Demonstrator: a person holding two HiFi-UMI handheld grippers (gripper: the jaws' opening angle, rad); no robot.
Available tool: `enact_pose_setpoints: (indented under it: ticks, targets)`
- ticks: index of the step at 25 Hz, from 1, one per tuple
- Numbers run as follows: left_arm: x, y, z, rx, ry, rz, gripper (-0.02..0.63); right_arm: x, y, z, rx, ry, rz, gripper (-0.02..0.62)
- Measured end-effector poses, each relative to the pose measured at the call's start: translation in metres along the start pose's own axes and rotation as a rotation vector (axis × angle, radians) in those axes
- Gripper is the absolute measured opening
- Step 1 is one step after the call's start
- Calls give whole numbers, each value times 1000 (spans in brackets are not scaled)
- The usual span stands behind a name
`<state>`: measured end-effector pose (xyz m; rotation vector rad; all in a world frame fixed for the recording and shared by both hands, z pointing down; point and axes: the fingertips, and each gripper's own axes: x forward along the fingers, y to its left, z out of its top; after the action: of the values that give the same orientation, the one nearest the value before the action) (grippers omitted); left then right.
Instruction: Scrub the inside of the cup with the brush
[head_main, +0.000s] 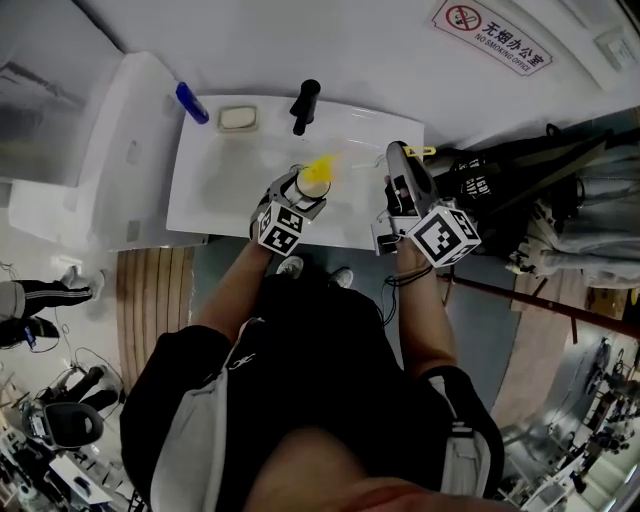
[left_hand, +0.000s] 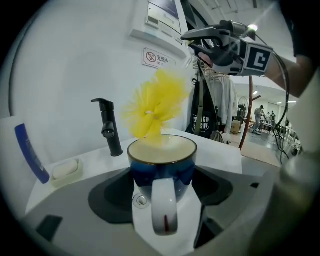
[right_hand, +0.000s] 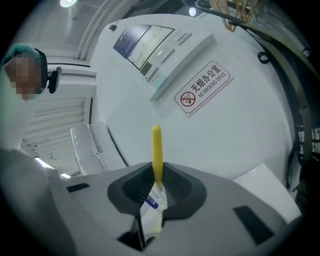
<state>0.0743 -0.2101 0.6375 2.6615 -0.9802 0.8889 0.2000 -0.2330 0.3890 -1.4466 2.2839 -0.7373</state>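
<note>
The cup (left_hand: 162, 165), blue outside and cream inside with a white handle, sits upright between the jaws of the left hand-held gripper (left_hand: 162, 200), which are closed against its sides. It is held over the white sink (head_main: 220, 190), above the drain (left_hand: 142, 201). The brush (left_hand: 155, 107) has a yellow bristle head that stands above the cup's far rim, its lower end at the mouth; how far it dips in I cannot tell. The right hand-held gripper (right_hand: 156, 187) has its jaws shut on the brush's yellow handle (right_hand: 157, 150), where a white label hangs.

A soap dish (head_main: 239, 118) on the counter (head_main: 355, 115) behind the basin holds a pale bar of soap (left_hand: 65, 170). Beside it stands a black tap (head_main: 304, 105), and a blue object (head_main: 192, 102) lies at the far left corner.

The wall behind is white and carries a no-smoking sign (head_main: 495, 38). A wooden mat (head_main: 150, 290) lies on the floor to the left.

In all: one cup, one brush, one tap, one soap dish, two hand-held grippers.
</note>
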Motion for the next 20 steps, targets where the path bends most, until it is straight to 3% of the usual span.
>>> enact_pose_setpoints:
  ticks: [6,16,20]
  targets:
    - [-11,5,4,12,-10,6,362,13,23,-28,-86,73,29,55]
    - [-20,24,-15,-21,20,21,362,20,39,-57,-96,148,15,55]
    - [-23,26,-17,31,23,26,362,23,40,-73,-120,225,-18,55]
